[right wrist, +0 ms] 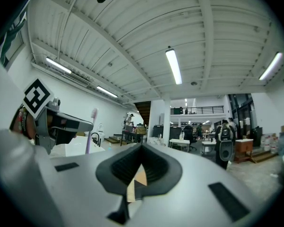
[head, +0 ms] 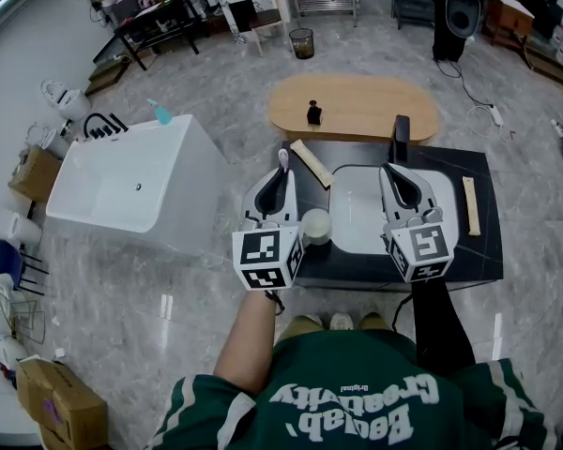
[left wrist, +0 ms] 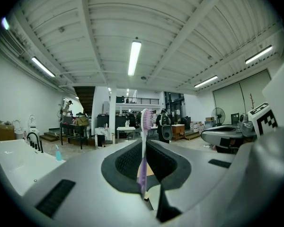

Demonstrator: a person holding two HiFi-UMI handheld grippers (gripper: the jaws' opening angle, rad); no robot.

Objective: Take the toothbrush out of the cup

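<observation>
A purple toothbrush (left wrist: 143, 145) with a white bristle head stands upright between the jaws of my left gripper (left wrist: 144, 148), which is shut on its handle. In the head view the toothbrush head (head: 283, 157) sticks out past the left gripper (head: 281, 174), above and just left of the white cup (head: 315, 225) on the black counter. My right gripper (head: 394, 176) hovers over the basin with its jaws shut and nothing between them (right wrist: 141, 150). The right gripper view shows the left gripper (right wrist: 52, 122) with the toothbrush (right wrist: 91, 126) at its left side.
The black counter (head: 460, 251) holds a white basin (head: 357, 209), a dark faucet (head: 401, 134) and two pale wooden strips (head: 310, 162) (head: 470, 204). A white bathtub (head: 131, 186) stands to the left. An oval wooden table (head: 352, 106) lies beyond the counter.
</observation>
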